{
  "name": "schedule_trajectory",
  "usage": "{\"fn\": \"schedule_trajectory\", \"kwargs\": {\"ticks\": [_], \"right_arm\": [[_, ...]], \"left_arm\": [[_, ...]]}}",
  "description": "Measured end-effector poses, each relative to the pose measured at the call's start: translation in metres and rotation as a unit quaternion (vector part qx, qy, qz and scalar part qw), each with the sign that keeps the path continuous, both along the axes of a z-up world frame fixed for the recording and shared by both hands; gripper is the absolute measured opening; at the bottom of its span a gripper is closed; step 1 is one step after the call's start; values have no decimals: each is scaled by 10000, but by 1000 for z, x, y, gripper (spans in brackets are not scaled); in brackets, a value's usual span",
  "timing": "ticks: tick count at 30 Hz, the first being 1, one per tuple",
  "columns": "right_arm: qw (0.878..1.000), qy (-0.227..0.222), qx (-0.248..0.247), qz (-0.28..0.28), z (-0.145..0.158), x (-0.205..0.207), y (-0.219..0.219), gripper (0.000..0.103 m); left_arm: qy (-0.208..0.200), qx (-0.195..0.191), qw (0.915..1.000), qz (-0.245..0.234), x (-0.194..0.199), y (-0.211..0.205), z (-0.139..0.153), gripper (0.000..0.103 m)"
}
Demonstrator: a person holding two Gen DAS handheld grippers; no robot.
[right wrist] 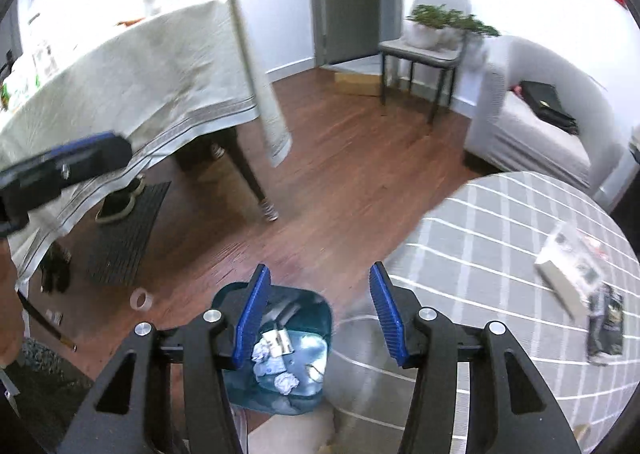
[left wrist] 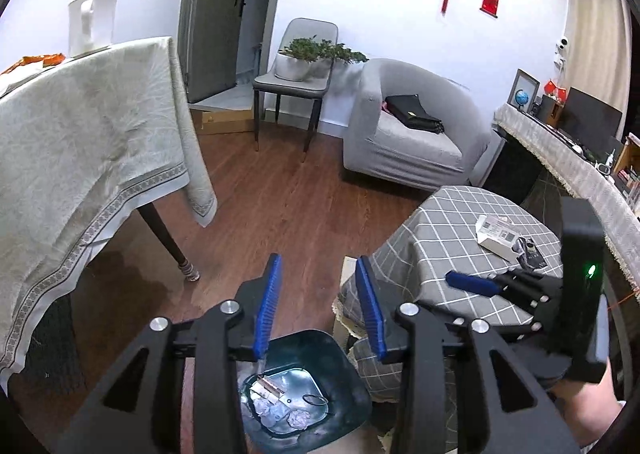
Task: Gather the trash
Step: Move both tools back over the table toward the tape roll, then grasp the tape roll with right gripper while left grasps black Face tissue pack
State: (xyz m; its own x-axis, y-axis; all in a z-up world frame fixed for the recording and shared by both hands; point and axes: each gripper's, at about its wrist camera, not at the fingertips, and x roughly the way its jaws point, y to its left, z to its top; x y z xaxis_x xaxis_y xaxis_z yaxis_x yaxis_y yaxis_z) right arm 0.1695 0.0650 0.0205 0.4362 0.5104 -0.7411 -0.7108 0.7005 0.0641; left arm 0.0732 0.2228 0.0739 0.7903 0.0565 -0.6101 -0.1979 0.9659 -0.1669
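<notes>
Nearest the lens, left tongs [left wrist: 318, 308] parted to a middling gap with nothing between the blue pads, poised over a dark teal trash bin [left wrist: 348, 382] on the wooden floor. Inside the bin, crumpled paper balls [left wrist: 298, 419], a flat scrap of packaging and a thin loop of wire. Right tongs [right wrist: 320, 312] likewise empty and moderately apart, hanging above the same bin from the other side. Just beside the bin, a round tabletop under a grey checked cloth [left wrist: 452, 238]. On that cloth, away from the bin, a white box [left wrist: 498, 236] touching a dark wrapper [left wrist: 530, 254]. On the floor left of the bin, seen from the right wrist, a roll of clear tape [right wrist: 141, 300]. Beyond the bin, a larger tabletop draped in a pale cloth [left wrist: 88, 126], topped by a white kettle [left wrist: 92, 20]. Farther from the bin, a grey armchair [left wrist: 404, 142] holding a black bag [left wrist: 414, 112], and a grey chair [left wrist: 296, 86] bearing a potted plant [left wrist: 316, 54].
</notes>
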Motion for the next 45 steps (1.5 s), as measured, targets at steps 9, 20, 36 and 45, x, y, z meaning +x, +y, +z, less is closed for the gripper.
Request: {"fn": "schedule_trajectory", "kwargs": {"ticks": [9,20,36,45], "right_arm": [[9975,-138,29,-689,2,14,-66,52],[9895,-167,54,-1433,-5,26,-153,52],[9836,29,-364,-1769,-41,10,-220,61],[9855,80,-343,-1662,-45,8,-229,47]], "left_arm": [[56,50,9993,-360,25,-41,-3,51],[202,76,9966,-798,52,-104,-13,58],[312,-6,9919,-1232,84,-185,-21,62],[425,-39,9891,-1412,100,-222,-32,65]]}}
